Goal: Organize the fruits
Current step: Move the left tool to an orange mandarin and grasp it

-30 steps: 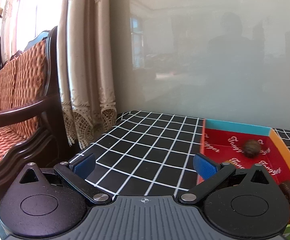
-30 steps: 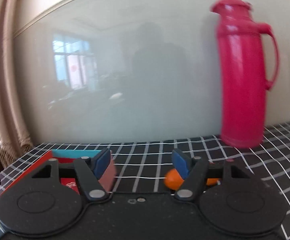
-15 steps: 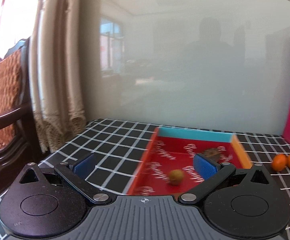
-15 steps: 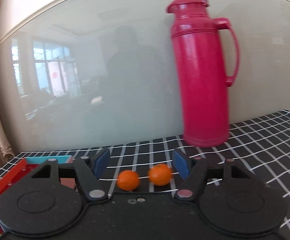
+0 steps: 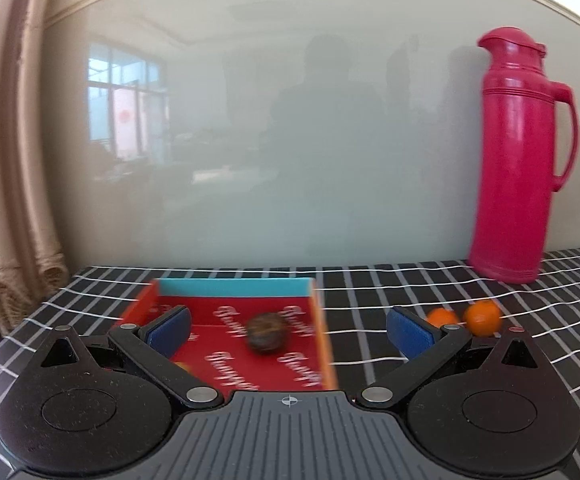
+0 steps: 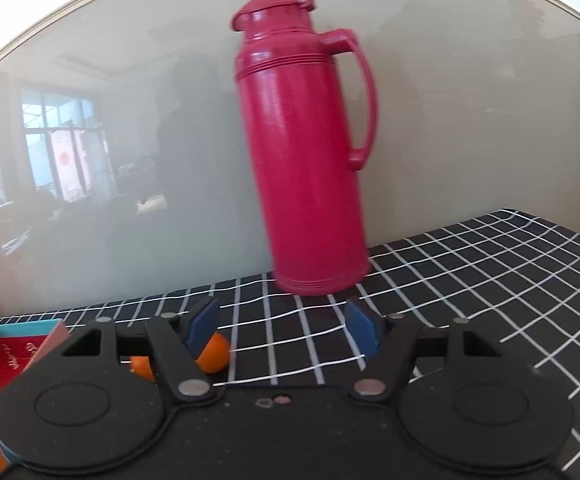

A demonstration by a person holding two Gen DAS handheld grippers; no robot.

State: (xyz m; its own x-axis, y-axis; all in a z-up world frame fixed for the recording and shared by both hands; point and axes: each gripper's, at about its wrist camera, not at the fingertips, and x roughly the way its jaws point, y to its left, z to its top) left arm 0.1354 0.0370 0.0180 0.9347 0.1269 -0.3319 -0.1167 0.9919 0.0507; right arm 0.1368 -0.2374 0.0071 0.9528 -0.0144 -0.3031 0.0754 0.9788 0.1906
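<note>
Left wrist | tray [image 5: 234,287] script blurred, unreadable | left tool [image 5: 288,326] wide, empty | right tool [image 6: 282,326] wide, empty

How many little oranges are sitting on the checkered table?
2. Both oranges lie side by side on the cloth between the red tray and the pink flask: left one, right one. More fruit may be hidden behind the claws.

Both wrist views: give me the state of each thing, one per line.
Left gripper: open, empty.
Right gripper: open, empty.
Red cardboard tray: holds one brown round fruit.
Two small orange fruits: on checked cloth, outside tray.
Tall pink plastic flask: upright, lid shut.
</note>
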